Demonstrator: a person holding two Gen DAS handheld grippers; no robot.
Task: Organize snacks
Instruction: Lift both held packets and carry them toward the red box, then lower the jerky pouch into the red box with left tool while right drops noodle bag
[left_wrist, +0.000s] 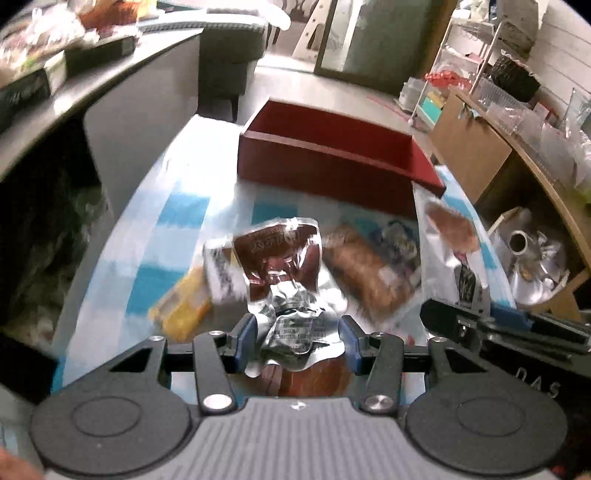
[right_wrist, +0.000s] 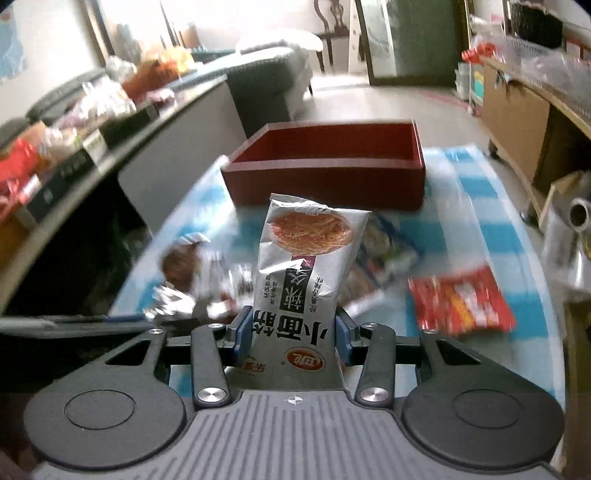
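Left wrist: left gripper (left_wrist: 298, 341) clamped on a crumpled brown foil packet (left_wrist: 284, 266), held above the checked worktop (left_wrist: 170, 236); red box (left_wrist: 332, 162) beyond.

Right wrist: right gripper (right_wrist: 294, 334) pinching a grey noodle-snack bag (right_wrist: 306, 266) upright, near red box (right_wrist: 325, 181); red packet (right_wrist: 461, 301) lies on worktop.

Your left hand-held gripper (left_wrist: 298, 341) holds a crumpled foil snack packet (left_wrist: 284, 280) above the desk (left_wrist: 173, 229); your right hand-held gripper (right_wrist: 293, 332) holds an upright noodle snack bag (right_wrist: 306, 266). The open wooden box (right_wrist: 325, 173) sits on the desk behind both. Loose packets lie on the desk between box and grippers: a flat packet (right_wrist: 461, 299) to your right, another packet (left_wrist: 184, 306) to your left. A shelf of goods (right_wrist: 74, 122) runs along the left.
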